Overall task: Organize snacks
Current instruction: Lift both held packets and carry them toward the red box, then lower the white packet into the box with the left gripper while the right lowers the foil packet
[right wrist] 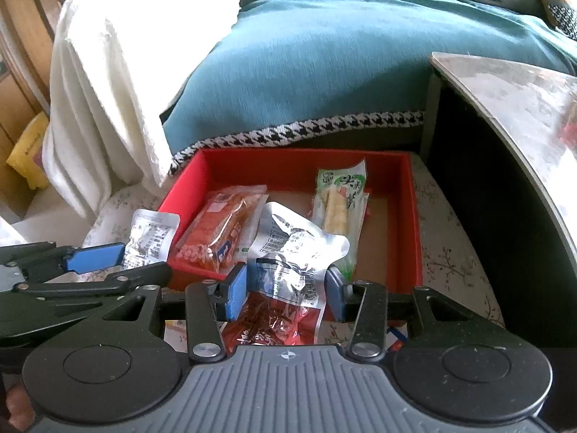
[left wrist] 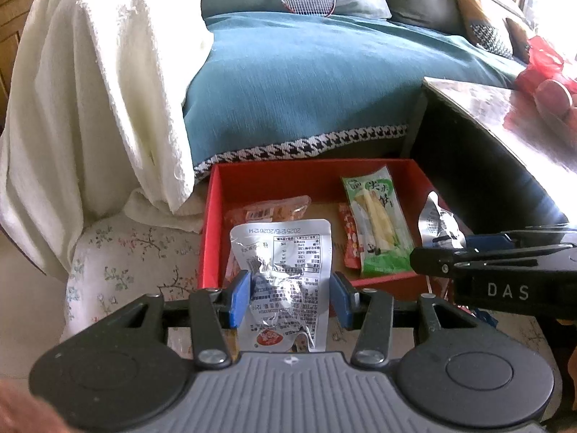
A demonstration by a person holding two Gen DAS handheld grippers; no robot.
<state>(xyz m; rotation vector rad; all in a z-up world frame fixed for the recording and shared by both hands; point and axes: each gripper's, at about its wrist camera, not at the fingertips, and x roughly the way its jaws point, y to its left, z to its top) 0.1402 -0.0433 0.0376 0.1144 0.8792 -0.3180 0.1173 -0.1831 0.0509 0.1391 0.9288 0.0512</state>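
Left hand-held gripper [left wrist: 290, 297]: blue pads pinching crinkled silver foil snack pouch with printed label [left wrist: 285, 270]. Pouch long axis runs straight ahead along fingers, far end over near wall of shallow red cardboard box [left wrist: 313, 171].

Right hand-held gripper [right wrist: 286, 290]: pads pinching second, crumpled silver foil pouch [right wrist: 295, 252], red packet [right wrist: 274, 321] beneath it. Box directly ahead and below both; each load hangs at near rim.

Judgement: short forward carry, then release; right seems slightly nearer box floor.
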